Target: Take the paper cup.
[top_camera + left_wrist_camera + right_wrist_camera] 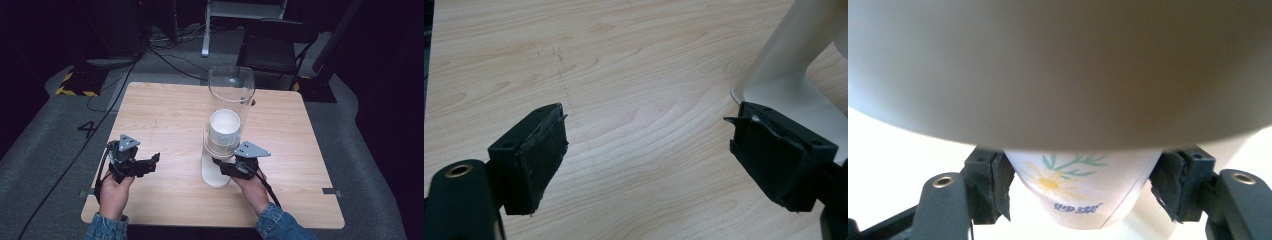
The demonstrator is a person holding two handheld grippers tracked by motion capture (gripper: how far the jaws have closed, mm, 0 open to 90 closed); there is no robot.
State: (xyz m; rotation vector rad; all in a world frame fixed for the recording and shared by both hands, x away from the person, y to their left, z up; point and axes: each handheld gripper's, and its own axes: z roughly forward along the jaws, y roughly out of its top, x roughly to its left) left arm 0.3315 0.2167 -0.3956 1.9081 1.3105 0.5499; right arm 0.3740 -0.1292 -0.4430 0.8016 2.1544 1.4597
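A light wooden table (pixel 165 115) fills the high view, with a cup dispenser standing near its middle: a clear plastic tube (pixel 231 95) on a white stand (pixel 214 175), holding a stack of white paper cups (pixel 224 131).

Your right gripper (pixel 220 163) reaches in under the tube from the near side. In the right gripper view its jaws sit on either side of the lowest paper cup (pixel 1083 192), which hangs below the dispenser's grey rim (pixel 1058 75). The cup is printed with a daisy and some blue lettering. The black pads (pixel 993 187) appear to press on the cup's two sides, so the gripper reads as clasped around it.

Your left gripper (pixel 646 160) hovers over bare table to the left of the stand, its jaws spread wide apart and holding nothing.

Expect the cup to be very light, thin-walled and easy to crush. Squeeze only enough to keep it from slipping, since the coated paper is likely smooth. The grip sits low on the tapered body, near the base, which is probably the stiffest place to hold. The stack above may cling, so a straight downward pull seems the safest.
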